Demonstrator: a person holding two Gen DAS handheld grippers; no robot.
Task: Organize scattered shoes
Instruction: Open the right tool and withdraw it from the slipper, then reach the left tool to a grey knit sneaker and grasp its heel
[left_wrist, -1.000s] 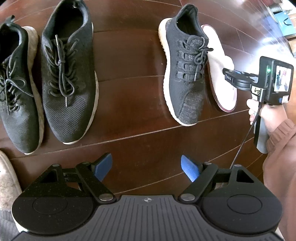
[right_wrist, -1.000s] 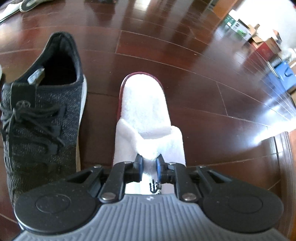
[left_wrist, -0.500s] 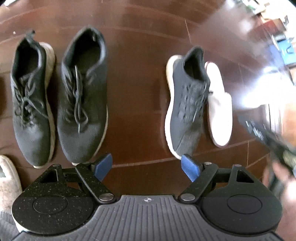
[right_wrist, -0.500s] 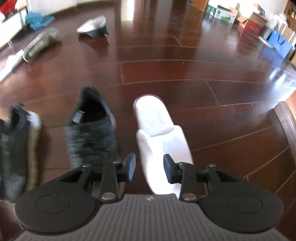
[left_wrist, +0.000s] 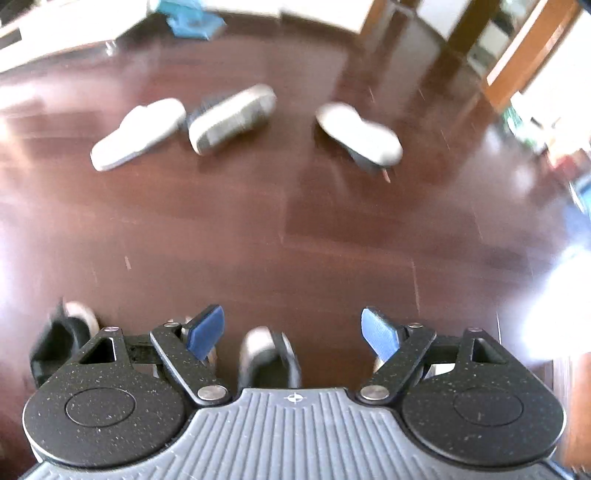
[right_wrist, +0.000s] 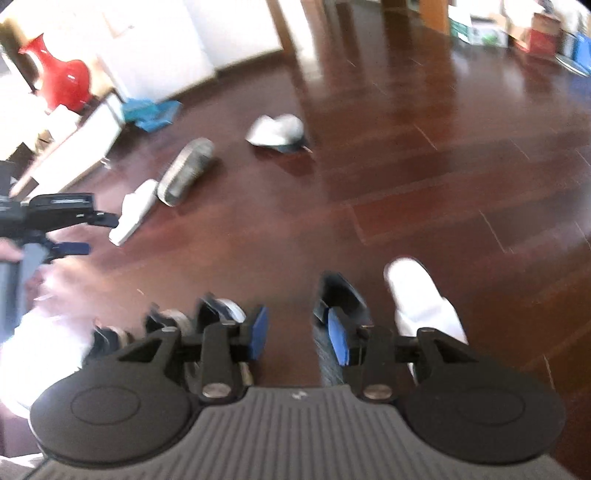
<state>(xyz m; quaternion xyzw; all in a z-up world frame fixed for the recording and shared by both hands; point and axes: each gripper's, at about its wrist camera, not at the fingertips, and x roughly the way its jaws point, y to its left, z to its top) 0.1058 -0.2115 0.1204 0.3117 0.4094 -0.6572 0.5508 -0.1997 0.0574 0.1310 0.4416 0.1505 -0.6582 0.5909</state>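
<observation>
My left gripper (left_wrist: 291, 332) is open and empty, raised over the heels of lined-up dark shoes (left_wrist: 267, 354). Far ahead on the floor lie a white slipper (left_wrist: 138, 133), an overturned sneaker (left_wrist: 231, 118) and another overturned shoe (left_wrist: 360, 136). In the right wrist view my right gripper (right_wrist: 298, 336) is open and empty. Just beyond it stand a dark knit sneaker (right_wrist: 340, 295) and a white slipper (right_wrist: 424, 302) side by side. The black shoes (right_wrist: 221, 310) lie to their left. The left gripper (right_wrist: 74, 229) shows at the left edge, held by a hand.
Dark wooden floor (right_wrist: 424, 177) stretches between the row and the scattered shoes. A red vase (right_wrist: 64, 79) and white furniture (right_wrist: 74, 155) stand at the far left, with a blue cloth (right_wrist: 153, 114) beside them. Boxes (right_wrist: 480, 31) sit at the far right.
My right gripper opened and let go of the white slipper, leaving it beside the knit sneaker. Both grippers rose and tilted up, so the far scattered shoes came into view.
</observation>
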